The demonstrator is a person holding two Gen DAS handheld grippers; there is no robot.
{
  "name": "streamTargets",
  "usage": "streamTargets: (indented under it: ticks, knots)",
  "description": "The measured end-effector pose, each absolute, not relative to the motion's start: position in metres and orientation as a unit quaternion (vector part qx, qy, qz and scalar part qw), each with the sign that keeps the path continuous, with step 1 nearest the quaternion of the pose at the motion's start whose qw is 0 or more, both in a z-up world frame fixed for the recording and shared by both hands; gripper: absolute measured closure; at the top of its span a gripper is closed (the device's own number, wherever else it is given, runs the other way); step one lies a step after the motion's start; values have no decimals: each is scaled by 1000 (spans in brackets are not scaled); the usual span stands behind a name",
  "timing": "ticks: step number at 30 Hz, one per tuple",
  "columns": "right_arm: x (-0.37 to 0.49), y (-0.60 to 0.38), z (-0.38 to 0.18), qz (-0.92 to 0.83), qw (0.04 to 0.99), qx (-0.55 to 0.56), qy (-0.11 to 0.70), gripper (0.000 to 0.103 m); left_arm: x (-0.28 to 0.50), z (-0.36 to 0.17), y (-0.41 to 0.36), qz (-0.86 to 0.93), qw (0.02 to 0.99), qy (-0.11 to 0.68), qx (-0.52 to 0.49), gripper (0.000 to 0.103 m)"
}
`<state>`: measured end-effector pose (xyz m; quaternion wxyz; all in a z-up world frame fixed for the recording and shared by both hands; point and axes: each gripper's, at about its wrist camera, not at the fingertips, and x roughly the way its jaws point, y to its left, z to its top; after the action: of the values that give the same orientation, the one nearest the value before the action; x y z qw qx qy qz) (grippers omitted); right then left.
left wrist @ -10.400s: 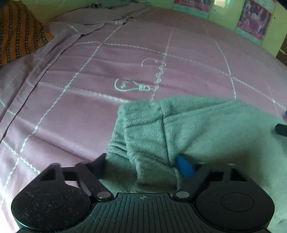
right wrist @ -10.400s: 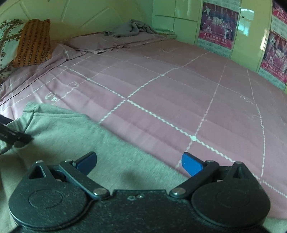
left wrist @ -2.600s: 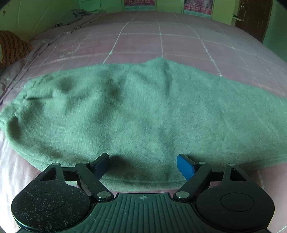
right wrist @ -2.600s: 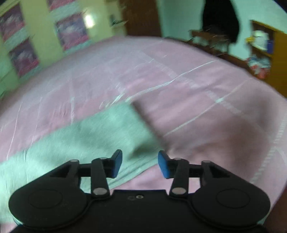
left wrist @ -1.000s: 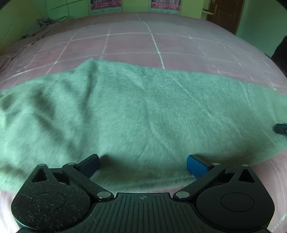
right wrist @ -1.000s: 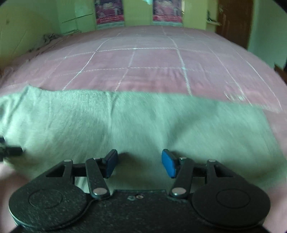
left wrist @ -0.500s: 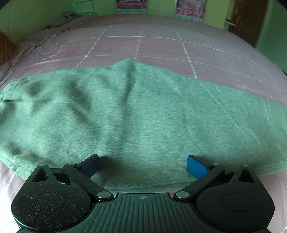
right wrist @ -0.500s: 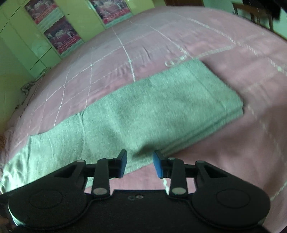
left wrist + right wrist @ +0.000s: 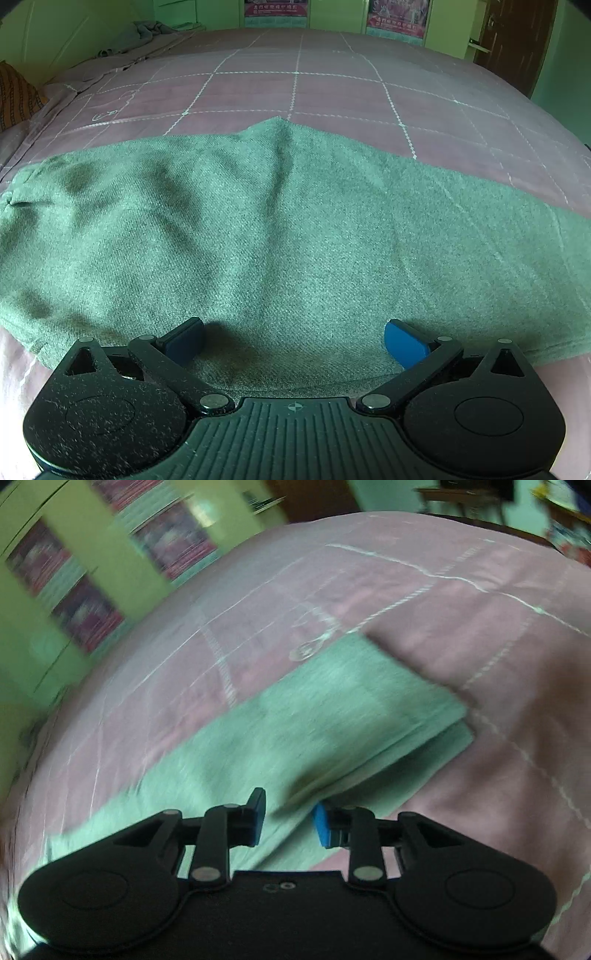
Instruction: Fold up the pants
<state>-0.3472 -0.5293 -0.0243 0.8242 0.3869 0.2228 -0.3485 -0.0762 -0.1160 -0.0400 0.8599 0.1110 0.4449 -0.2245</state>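
The green pants (image 9: 280, 236) lie flat across the pink bed, folded lengthwise, waist end at the left and legs running off to the right. My left gripper (image 9: 293, 338) is open and empty, just above the near edge of the pants. In the blurred right wrist view the leg end of the pants (image 9: 332, 716) lies with two stacked layers showing at the cuff. My right gripper (image 9: 288, 821) is open with a narrow gap, empty, over the near edge of the legs.
The pink bedsheet with white grid lines (image 9: 332, 92) stretches beyond the pants. An orange patterned pillow (image 9: 14, 96) and a crumpled cloth (image 9: 147, 31) sit at the far left. Green wardrobe doors with posters (image 9: 395, 16) and a dark door (image 9: 513, 40) stand behind the bed.
The right gripper has swung right toward the leg cuffs and its view is now blurred by motion. The left gripper has shifted slightly and stays open over the pants.
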Motion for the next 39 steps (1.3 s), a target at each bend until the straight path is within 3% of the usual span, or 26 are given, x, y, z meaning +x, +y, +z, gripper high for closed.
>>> streamTargets:
  ticks: [2, 7, 11, 19, 24, 32, 34, 39]
  knots:
    - [-347, -534, -26, -362, 822, 374, 230, 95, -76, -40, -117, -225, 860, 445, 114, 0]
    - [-350, -511, 1, -330, 873, 270, 235, 98, -77, -40, -114, -225, 859, 445, 115, 0]
    - [-358, -526, -32, -333, 854, 272, 295, 99, -78, -40, -110, -224, 859, 445, 119, 0]
    - [-379, -530, -10, -434, 827, 236, 268, 68, -85, -19, -123, -246, 862, 430, 106, 0]
    - [-384, -517, 12, -443, 844, 203, 224, 68, -95, -24, -161, -275, 850, 432, 126, 0]
    - [-296, -468, -28, -298, 882, 121, 344, 72, -104, -49, -161, -270, 846, 438, 140, 0]
    - [-292, -467, -38, -308, 882, 82, 347, 72, -102, -49, -155, -268, 847, 439, 135, 0]
    - [-286, -470, -24, -325, 875, 114, 340, 68, -104, -33, -159, -261, 850, 441, 117, 0]
